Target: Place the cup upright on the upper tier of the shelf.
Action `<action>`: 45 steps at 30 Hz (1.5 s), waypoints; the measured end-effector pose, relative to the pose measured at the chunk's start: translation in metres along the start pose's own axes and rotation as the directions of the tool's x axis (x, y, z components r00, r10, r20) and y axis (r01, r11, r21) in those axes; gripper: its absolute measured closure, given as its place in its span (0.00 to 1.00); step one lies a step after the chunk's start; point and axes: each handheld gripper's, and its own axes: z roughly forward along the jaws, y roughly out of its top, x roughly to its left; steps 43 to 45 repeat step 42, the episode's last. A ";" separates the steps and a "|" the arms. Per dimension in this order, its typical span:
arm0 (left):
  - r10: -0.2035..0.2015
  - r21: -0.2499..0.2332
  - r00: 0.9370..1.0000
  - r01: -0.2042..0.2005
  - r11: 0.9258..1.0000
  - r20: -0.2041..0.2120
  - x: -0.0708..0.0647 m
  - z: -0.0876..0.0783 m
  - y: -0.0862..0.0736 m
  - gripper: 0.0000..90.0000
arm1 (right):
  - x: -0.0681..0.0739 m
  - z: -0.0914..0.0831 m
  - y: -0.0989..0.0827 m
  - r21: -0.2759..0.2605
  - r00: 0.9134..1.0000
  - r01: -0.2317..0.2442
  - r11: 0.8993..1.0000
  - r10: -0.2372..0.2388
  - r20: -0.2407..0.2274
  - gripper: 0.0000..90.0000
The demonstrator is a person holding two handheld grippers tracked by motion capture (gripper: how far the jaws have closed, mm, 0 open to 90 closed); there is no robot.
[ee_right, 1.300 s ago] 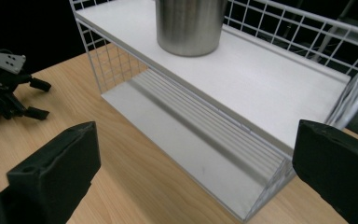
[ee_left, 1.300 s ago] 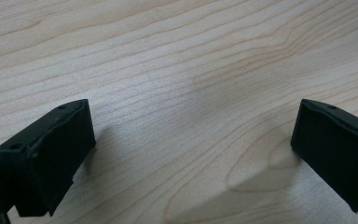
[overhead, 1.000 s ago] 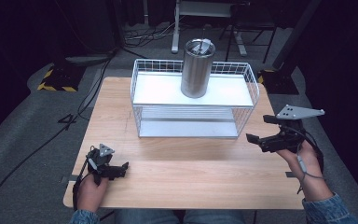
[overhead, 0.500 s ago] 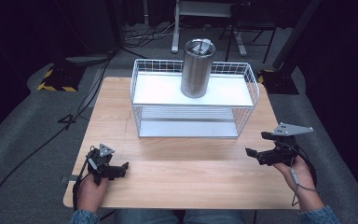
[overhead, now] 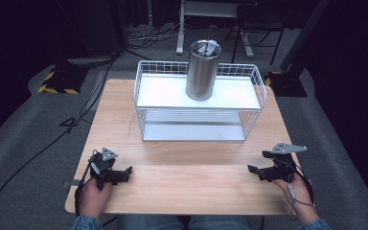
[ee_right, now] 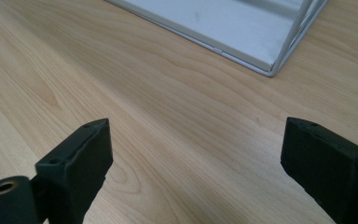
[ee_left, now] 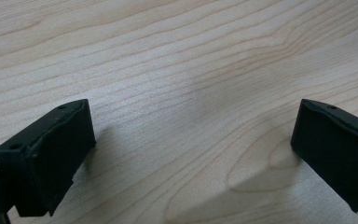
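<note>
Tumbler [overhead: 202, 69] atop wire rack [overhead: 199, 108], base partly hidden; left claw [overhead: 124, 173] and right claw [overhead: 254, 171] wide, empty.

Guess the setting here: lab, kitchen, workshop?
Likely a lab or recording studio, not a kitchen: dark surround, cables on grey carpet, hazard-striped plate, and a bare wooden table holding just a wire rack with a steel tumbler.
</note>
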 end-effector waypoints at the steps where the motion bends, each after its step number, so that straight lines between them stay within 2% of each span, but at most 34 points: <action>1: -0.001 0.000 1.000 0.001 1.000 0.000 0.000 0.000 0.000 0.00 | 0.000 0.002 -0.003 0.000 1.000 0.004 1.000 -0.004 0.004 0.11; 13: 0.000 0.000 1.000 0.000 1.000 0.000 0.000 0.000 0.000 0.00 | 0.003 0.018 -0.026 0.025 0.999 0.024 0.999 -0.025 0.040 0.13; 22: 0.000 0.000 1.000 0.000 1.000 0.000 0.000 0.000 0.000 0.00 | 0.006 0.026 -0.032 0.052 0.997 0.045 0.998 -0.048 0.055 0.14; 26: 0.000 0.000 1.000 0.000 1.000 -0.001 0.000 0.000 0.000 0.00 | 0.010 0.032 -0.034 0.076 0.995 0.075 0.994 -0.080 0.065 0.13; 28: 0.000 0.000 1.000 0.000 1.000 0.000 0.000 0.000 0.000 0.00 | 0.010 0.034 -0.036 0.061 0.997 0.060 0.996 -0.063 0.052 0.12; 31: 0.000 0.000 1.000 0.000 1.000 -0.001 0.000 0.000 0.000 0.00 | 0.010 0.037 -0.038 0.041 0.997 0.048 0.998 -0.050 0.060 0.07; 35: 0.000 0.000 1.000 0.000 1.000 -0.001 0.000 0.000 0.000 0.00 | 0.010 0.039 -0.036 0.057 0.997 0.032 0.998 -0.036 0.075 0.01; 45: 0.000 0.000 1.000 0.000 1.000 -0.001 0.000 0.000 0.000 0.00 | 0.011 0.040 -0.036 0.056 0.996 0.028 0.998 -0.032 0.079 0.01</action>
